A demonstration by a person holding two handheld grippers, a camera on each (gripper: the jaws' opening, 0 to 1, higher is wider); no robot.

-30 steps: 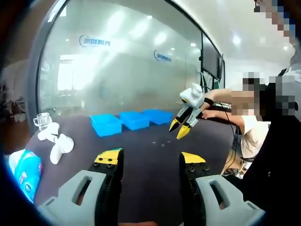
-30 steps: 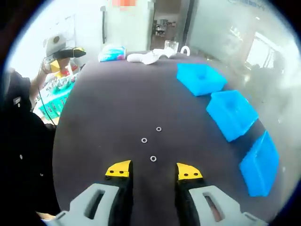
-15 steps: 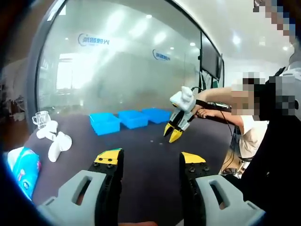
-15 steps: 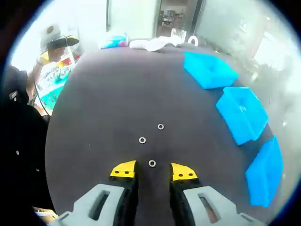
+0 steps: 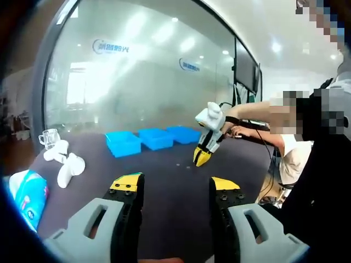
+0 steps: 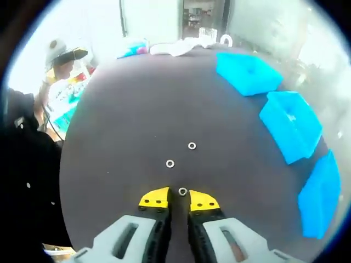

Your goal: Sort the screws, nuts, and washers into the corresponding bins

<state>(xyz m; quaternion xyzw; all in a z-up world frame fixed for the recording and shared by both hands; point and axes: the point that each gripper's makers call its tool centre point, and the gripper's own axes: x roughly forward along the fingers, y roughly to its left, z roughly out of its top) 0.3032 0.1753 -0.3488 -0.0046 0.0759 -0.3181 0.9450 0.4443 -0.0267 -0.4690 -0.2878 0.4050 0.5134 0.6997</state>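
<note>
Three small metal washers lie on the dark round table (image 6: 109,120). The nearest washer (image 6: 182,191) sits right at the tips of my right gripper (image 6: 180,200), whose yellow-tipped jaws are drawn close with a narrow gap left; nothing is pinched. The other two washers (image 6: 170,163) (image 6: 191,146) lie a little farther on. Three blue bins (image 6: 248,73) (image 6: 290,125) (image 6: 320,194) line the table's right side. In the left gripper view my left gripper (image 5: 175,183) hangs open and empty above the table, and the right gripper (image 5: 203,158) points down at the tabletop in front of the bins (image 5: 156,138).
A glass cup (image 5: 49,139), white cloths (image 5: 67,167) and a blue packet (image 5: 27,198) sit at the table's left end. A person (image 5: 296,148) stands at the right, beyond the table edge. A glass wall runs behind the bins.
My right gripper has dropped toward the table and moved up to the nearest washer while its jaws narrowed from wide to almost together. The left gripper has stayed put.
</note>
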